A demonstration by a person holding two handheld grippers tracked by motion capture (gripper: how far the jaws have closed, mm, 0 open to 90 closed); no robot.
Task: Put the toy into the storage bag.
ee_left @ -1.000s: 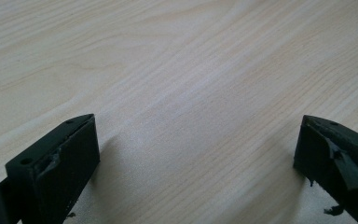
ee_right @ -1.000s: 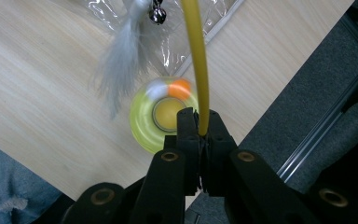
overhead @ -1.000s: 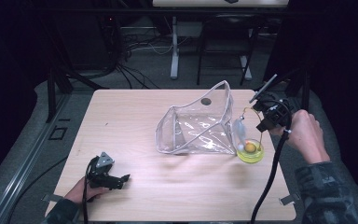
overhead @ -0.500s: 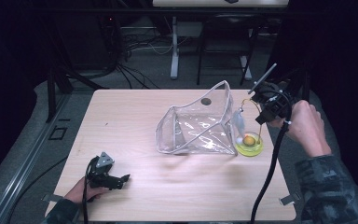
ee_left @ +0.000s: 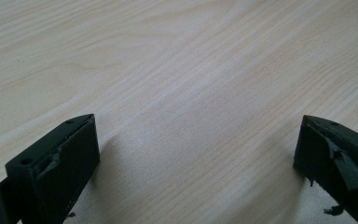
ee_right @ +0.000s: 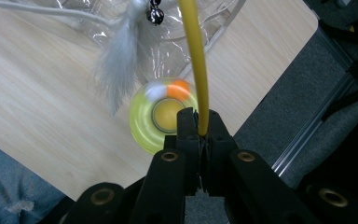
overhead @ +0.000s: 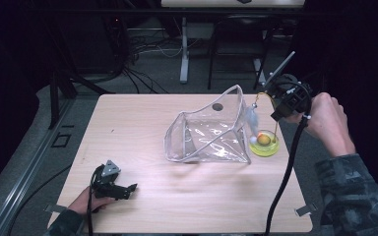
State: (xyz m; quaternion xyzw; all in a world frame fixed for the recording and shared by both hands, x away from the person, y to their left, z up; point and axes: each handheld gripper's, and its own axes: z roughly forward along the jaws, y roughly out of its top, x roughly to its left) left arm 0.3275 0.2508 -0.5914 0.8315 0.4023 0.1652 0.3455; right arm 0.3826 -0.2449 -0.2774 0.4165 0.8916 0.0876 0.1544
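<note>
A cat toy hangs from my right gripper (overhead: 277,115) (ee_right: 199,124), which is shut on its thin yellow wand (ee_right: 194,56). The toy's round yellow disc (overhead: 265,143) (ee_right: 161,116), with white and orange balls on it, looks blurred and sits just off the table near its right edge. A white feather (overhead: 251,119) (ee_right: 116,60) and a small bell (ee_right: 154,14) dangle from the wand's tip beside a clear plastic pouch (overhead: 209,132). My left gripper (overhead: 128,188) (ee_left: 196,154) rests open on the wood at the front left, nothing between its jaws.
The light wooden table (overhead: 128,128) ends just right of the disc, with grey floor (ee_right: 279,107) beyond. The pouch stands open in the table's middle. Cables and metal legs (overhead: 184,54) lie behind the far edge.
My right gripper has risen with the toy, and the yellow disc has lifted and shifted slightly toward the far side. The left gripper has not moved.
</note>
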